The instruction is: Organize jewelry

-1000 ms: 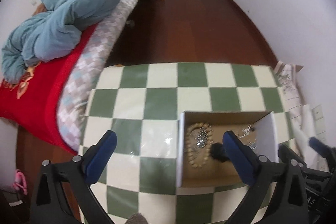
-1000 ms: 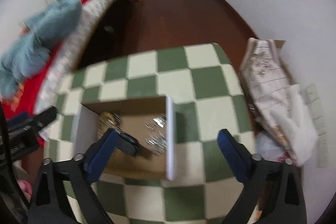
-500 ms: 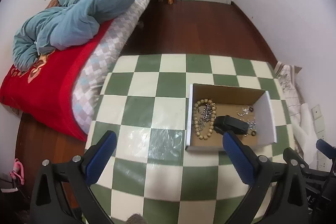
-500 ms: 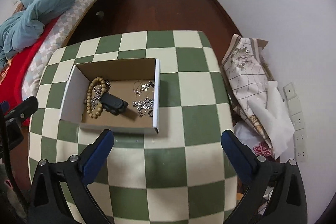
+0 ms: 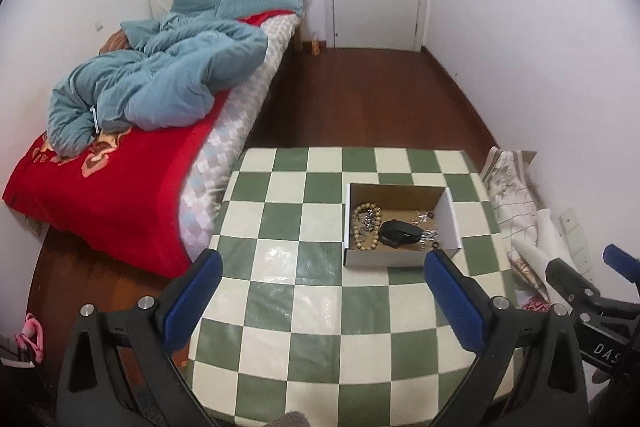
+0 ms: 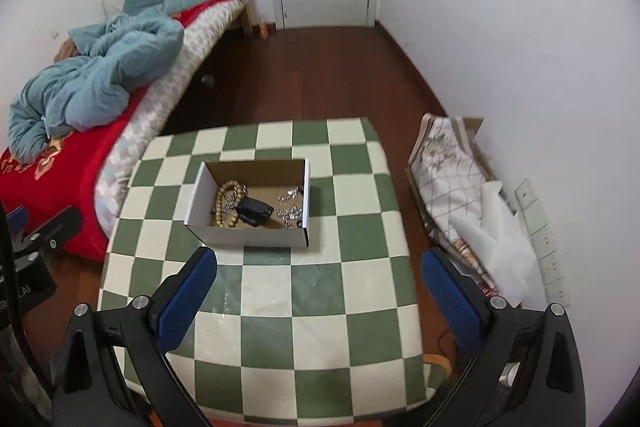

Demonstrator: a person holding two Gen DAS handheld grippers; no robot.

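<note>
On the green-and-white checked worktop (image 5: 320,311) stands an open white cardboard box (image 5: 384,259), holding a loop of wooden beads (image 5: 362,227) at its left, a black object (image 5: 398,233) in the middle and silver jewelry (image 6: 291,205) at its right. The left tool (image 5: 324,295) and the right tool (image 6: 318,285) hang above the near part of the worktop, well apart from the box, each with jaws spread wide and gripping nothing. A bed (image 5: 132,179) with a blue quilt (image 5: 160,83) stands left of the worktop.
</note>
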